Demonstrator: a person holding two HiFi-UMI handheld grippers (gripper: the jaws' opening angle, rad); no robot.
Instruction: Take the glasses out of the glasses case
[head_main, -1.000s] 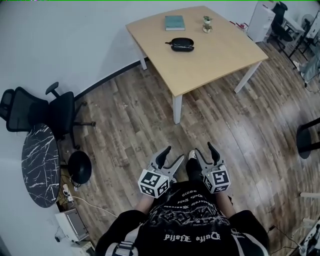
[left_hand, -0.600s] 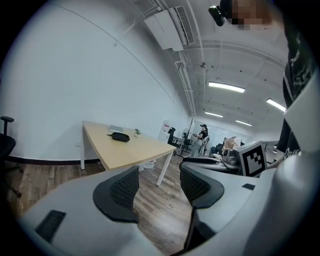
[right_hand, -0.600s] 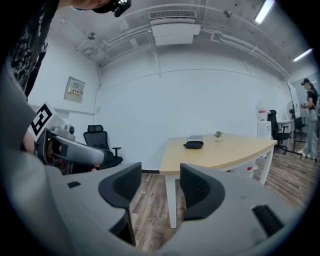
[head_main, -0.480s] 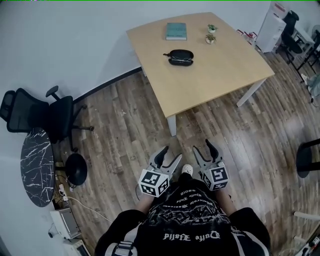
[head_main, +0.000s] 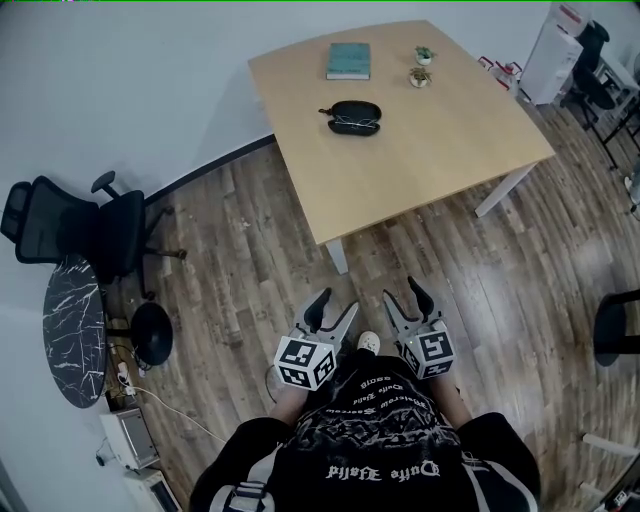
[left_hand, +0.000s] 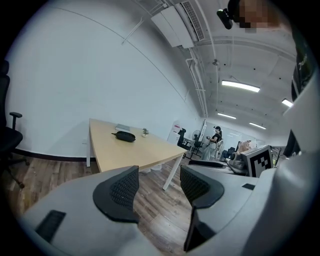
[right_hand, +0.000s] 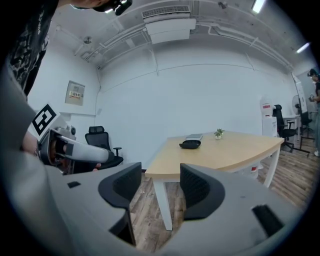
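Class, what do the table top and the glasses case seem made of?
Table top: light wood or wood-look laminate, matte, uniform pale tan. Glasses case: black with a slight sheen, perhaps plastic or leatherette; too small to tell.

The left gripper (head_main: 335, 309) and right gripper (head_main: 404, 297) are held low, close in front of the torso (head_main: 370, 440), side by side and just apart; both point forward, away from the body; each has its jaws spread with nothing between them; their marker cubes (head_main: 305, 362) face upward.
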